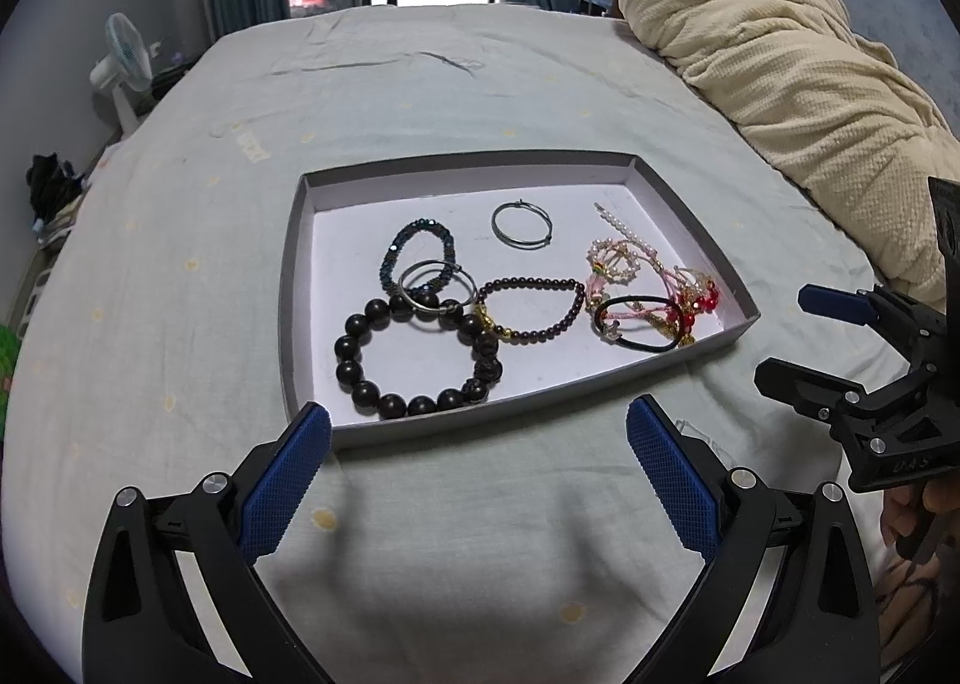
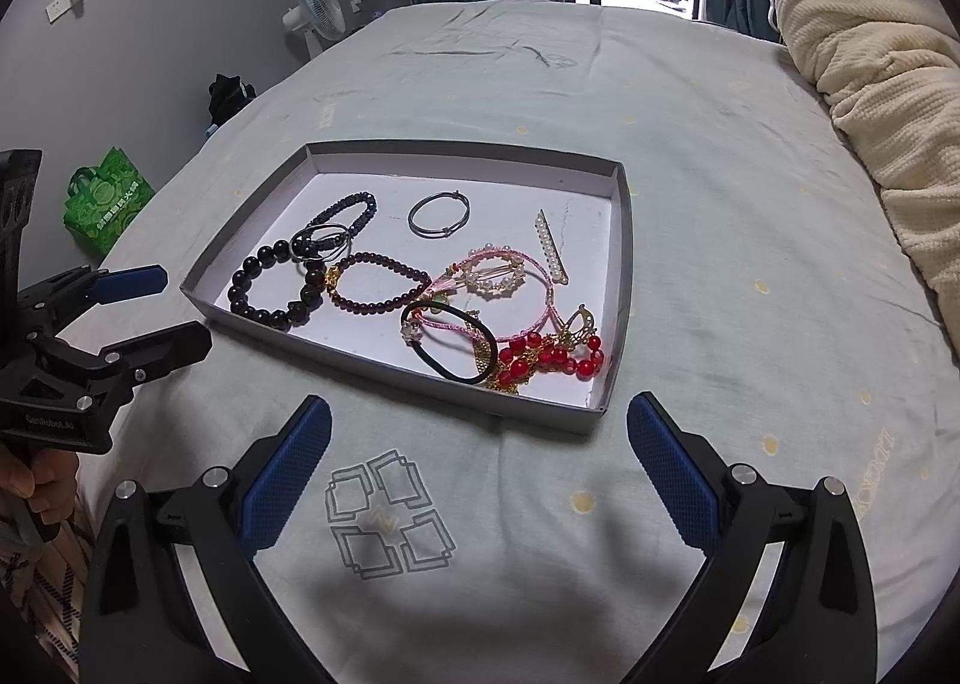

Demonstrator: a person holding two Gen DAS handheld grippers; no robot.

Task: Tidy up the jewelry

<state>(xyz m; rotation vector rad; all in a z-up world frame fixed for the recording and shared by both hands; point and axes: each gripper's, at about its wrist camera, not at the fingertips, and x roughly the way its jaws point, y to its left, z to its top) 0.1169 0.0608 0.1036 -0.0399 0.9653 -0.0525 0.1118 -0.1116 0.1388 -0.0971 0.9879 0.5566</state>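
Jewelry lies loose in a shallow grey cardboard tray [image 1: 678, 186] with a white floor, at the centre of both views, on a pale green bed sheet [image 1: 420, 84]. A bracelet of large round dark beads [image 1: 414, 360] sits at the tray's lower left, overlapped by a thin metal hoop [image 1: 437, 288]; a second hoop [image 1: 521, 225] lies alone toward the top. A small-bead bracelet [image 1: 531, 309] with gold accents is in the middle, and at the right a black elastic hair tie [image 1: 639, 323], red glossy beads [image 2: 552, 357] and a pearl hair clip [image 2: 552, 246] tangle together. The sheet carries a printed outline of squares [image 2: 387, 513].

The left gripper [image 1: 477, 441] and right gripper [image 2: 479, 441] hover over the sheet below the tray, blue cross-hatched fingers [image 1: 288, 480] spread wide, holding nothing. Lettering on the left gripper's body is too small to read reliably.
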